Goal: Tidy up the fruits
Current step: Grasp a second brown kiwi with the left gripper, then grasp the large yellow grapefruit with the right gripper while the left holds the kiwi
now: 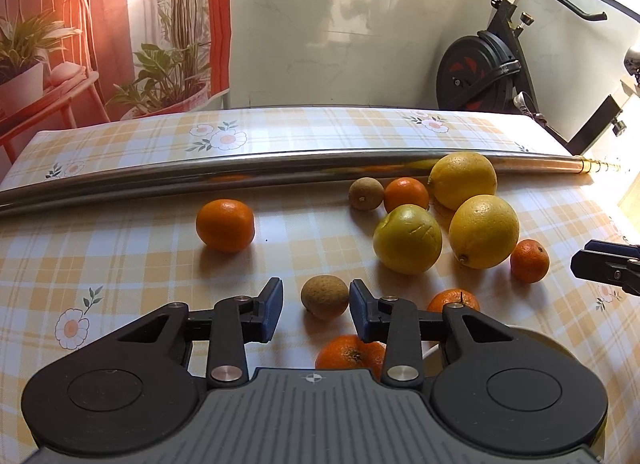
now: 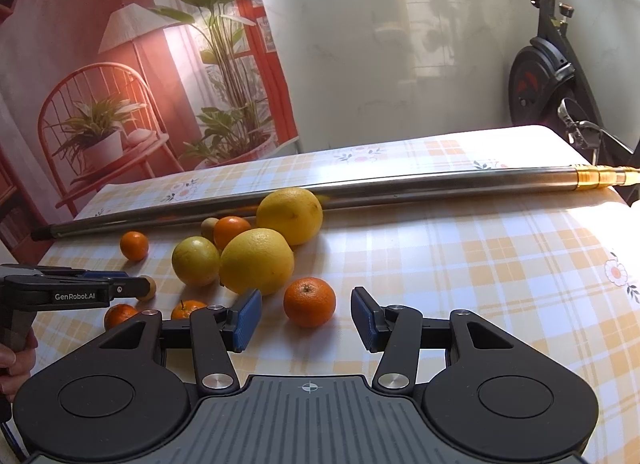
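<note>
On the checked tablecloth [image 1: 120, 264] lie several tangerines, three big yellow citrus fruits [image 1: 483, 231] and two small brown fruits. My left gripper [image 1: 316, 310] is open, and one small brown fruit [image 1: 324, 297] sits on the cloth between its fingertips, touching neither pad. A tangerine [image 1: 350, 352] lies just beneath it. My right gripper [image 2: 306, 318] is open too, with a tangerine [image 2: 309, 302] resting between and slightly ahead of its blue pads [image 2: 248, 318]. In the right wrist view the left gripper [image 2: 140, 287] shows side-on at the brown fruit [image 2: 147, 289].
A long steel pole [image 1: 280, 168] lies across the table behind the fruit, one yellow fruit [image 2: 289, 216] against it. A lone tangerine [image 1: 225, 225] sits to the left. An exercise bike [image 1: 480, 68] stands beyond the far right edge. A hand [image 2: 12, 360] holds the left gripper.
</note>
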A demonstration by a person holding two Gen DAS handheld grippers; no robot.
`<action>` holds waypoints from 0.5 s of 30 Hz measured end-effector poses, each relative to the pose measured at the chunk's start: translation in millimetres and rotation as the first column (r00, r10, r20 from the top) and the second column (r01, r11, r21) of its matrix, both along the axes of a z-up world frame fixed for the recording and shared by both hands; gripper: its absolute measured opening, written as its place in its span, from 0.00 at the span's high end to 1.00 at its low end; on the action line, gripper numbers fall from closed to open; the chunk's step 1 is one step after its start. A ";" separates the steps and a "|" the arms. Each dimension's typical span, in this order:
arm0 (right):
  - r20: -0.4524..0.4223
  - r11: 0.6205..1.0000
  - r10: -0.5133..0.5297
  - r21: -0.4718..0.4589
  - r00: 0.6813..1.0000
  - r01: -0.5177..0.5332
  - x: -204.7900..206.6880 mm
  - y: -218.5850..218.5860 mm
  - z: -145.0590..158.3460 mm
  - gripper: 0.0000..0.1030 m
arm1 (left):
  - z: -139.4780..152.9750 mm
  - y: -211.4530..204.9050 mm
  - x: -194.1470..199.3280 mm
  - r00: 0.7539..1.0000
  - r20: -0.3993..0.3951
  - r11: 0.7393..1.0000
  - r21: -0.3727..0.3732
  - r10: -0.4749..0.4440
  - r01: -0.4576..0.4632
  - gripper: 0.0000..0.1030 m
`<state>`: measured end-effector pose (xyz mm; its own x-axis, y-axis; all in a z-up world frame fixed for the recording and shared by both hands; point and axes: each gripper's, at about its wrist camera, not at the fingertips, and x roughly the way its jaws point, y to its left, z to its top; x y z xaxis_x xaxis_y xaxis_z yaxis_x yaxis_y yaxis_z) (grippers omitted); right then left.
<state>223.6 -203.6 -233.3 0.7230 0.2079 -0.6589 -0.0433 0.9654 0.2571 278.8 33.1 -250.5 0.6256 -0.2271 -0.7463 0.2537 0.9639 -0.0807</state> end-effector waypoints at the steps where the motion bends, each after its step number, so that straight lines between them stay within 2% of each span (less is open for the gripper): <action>1: -0.002 1.000 0.000 0.000 1.000 0.000 0.4 -0.2 -0.6 0.55 | -0.7 -0.4 1.3 1.000 -0.002 1.000 -0.004 -0.004 0.004 0.64; 4: -0.007 1.000 -0.002 -0.003 1.000 0.002 2.3 -0.3 -2.5 0.55 | -3.5 -4.0 5.1 1.000 -0.004 1.000 0.000 -0.017 0.017 0.66; 6: -0.010 1.000 -0.001 -0.005 1.000 0.001 3.2 -0.5 -3.4 0.55 | -5.3 -6.3 6.6 1.000 -0.008 1.000 0.003 -0.030 0.030 0.71; 15: -0.014 0.998 0.056 -0.024 0.998 -0.056 12.4 4.1 -4.5 0.55 | 1.8 2.3 -1.2 1.000 0.026 1.000 -0.013 -0.014 0.014 0.71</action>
